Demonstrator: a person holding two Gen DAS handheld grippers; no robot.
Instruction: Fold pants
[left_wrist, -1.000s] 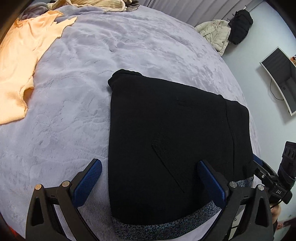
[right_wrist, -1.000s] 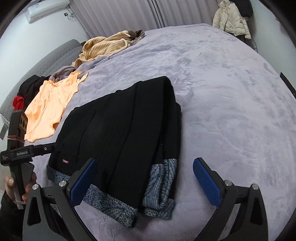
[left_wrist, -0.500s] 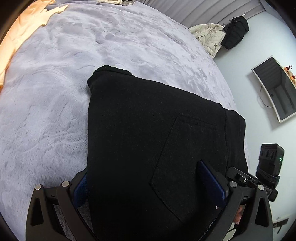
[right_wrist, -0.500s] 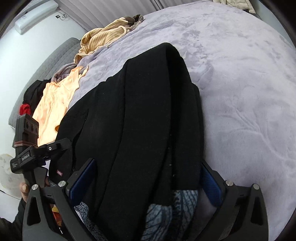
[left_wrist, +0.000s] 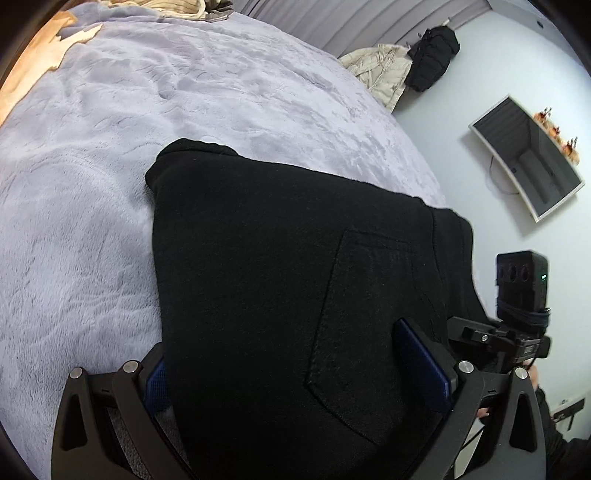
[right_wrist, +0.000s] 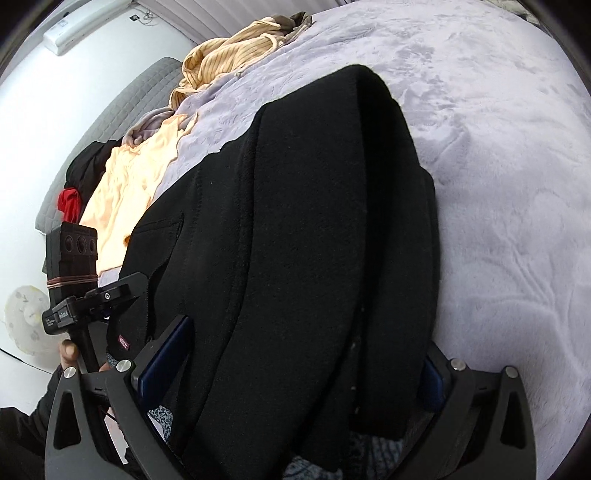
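The folded black pants (left_wrist: 277, 277) lie on the lavender bed cover (left_wrist: 184, 92), with a back pocket facing up. My left gripper (left_wrist: 291, 369) is open and straddles the near edge of the pants, one blue pad on each side of the cloth. In the right wrist view the pants (right_wrist: 314, 221) show as stacked black layers, and a patterned grey lining peeks out at the near end. My right gripper (right_wrist: 299, 369) is open too, its fingers spread around that end. The left gripper (right_wrist: 92, 295) appears at the left, held by a hand (right_wrist: 68, 354).
An orange shirt (right_wrist: 136, 177) and a striped yellow garment (right_wrist: 229, 55) lie at the far side of the bed cover (right_wrist: 498, 184). Red and black clothes (right_wrist: 70, 203) sit by the headboard. Jackets (left_wrist: 384, 70) hang past the bed, and a monitor (left_wrist: 528, 155) is on the wall.
Both grippers have moved forward and down over the near end of the pants, so the cloth now lies between their fingers. The jaws have stayed wide.
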